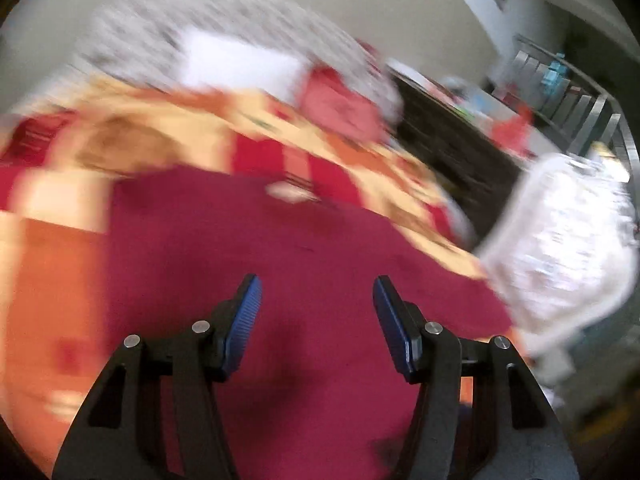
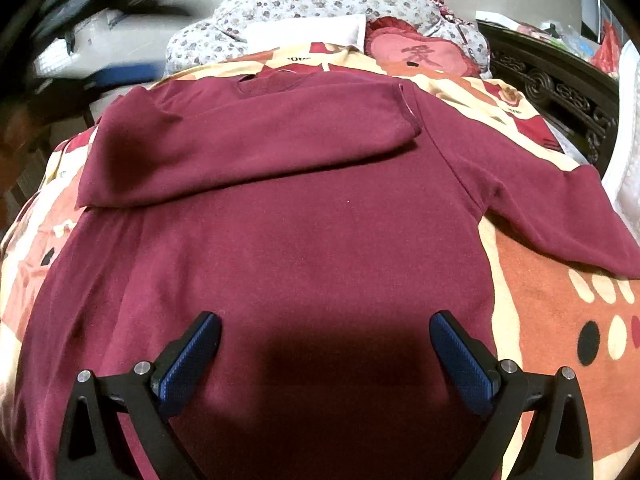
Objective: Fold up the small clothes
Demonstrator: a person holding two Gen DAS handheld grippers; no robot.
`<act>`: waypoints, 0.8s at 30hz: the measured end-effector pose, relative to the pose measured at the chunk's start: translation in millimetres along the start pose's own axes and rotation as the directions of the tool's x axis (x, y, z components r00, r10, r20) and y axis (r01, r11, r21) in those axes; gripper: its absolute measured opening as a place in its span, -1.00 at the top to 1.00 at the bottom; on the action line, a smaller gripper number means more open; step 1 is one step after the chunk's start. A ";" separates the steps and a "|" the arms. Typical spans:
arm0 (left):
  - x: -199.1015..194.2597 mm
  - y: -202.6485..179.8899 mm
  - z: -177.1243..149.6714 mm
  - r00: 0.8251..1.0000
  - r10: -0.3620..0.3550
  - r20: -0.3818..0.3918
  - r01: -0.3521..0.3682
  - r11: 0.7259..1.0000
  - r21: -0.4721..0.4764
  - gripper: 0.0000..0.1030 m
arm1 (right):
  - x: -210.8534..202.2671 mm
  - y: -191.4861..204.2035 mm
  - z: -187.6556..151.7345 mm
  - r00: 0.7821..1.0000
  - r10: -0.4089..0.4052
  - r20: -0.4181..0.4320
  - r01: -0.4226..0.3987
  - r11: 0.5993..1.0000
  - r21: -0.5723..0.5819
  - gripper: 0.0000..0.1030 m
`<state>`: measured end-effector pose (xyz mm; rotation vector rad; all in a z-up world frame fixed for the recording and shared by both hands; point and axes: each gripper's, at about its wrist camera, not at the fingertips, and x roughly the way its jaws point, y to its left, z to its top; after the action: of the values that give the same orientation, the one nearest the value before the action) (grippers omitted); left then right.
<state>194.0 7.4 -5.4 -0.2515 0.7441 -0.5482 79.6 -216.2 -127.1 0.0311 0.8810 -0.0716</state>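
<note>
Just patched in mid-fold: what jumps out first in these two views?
The maroon sweatshirt spread flat across the patterned bedspread fills the right wrist view, one sleeve already folded across its chest, the other still stretched out right. Both tools, left tool and right tool, hang open and empty above it; the left view is motion-blurred.

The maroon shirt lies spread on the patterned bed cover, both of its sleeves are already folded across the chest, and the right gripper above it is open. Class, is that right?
Not quite. In the right wrist view only one sleeve of the maroon shirt is folded across the chest; the other sleeve lies stretched out on the patterned bed cover. The right gripper is open, as stated.
</note>
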 end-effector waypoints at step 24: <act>12.1 71.5 -26.2 0.965 0.257 -0.041 -0.261 0.956 -0.133 -0.11 | -56.3 -38.8 71.9 0.970 0.117 0.214 -0.126 0.992 0.031 -0.85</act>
<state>210.3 59.4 -59.9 -0.2702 0.8244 -0.2514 96.3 -256.2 -37.8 0.1171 0.6623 0.0202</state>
